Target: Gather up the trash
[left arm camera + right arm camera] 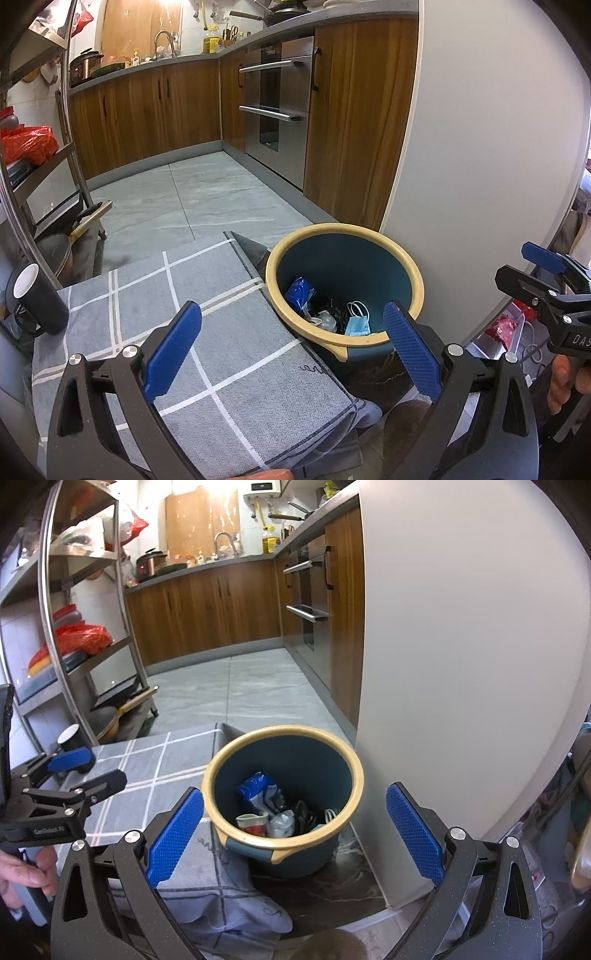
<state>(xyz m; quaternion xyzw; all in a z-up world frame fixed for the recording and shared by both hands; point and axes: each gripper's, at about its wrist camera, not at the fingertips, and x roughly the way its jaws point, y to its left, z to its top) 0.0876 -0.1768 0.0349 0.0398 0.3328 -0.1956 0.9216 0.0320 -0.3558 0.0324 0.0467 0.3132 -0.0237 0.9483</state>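
Jaws of both the left gripper (291, 345) and right gripper (294, 829) spread wide and empty, grey checked cloth (207, 332) over the surface, its near edge cut off, teal trash bin (282, 775) beside it on the floor, black mug (37, 299), jumbled trash (275, 810) inside the bin, hard to identify.

One bin (282, 775), one mug (37, 299), two tools

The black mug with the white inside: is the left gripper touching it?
Apart. In the left wrist view the open left gripper hangs over the grey checked cloth, while the black mug stands far off at the cloth's left edge.
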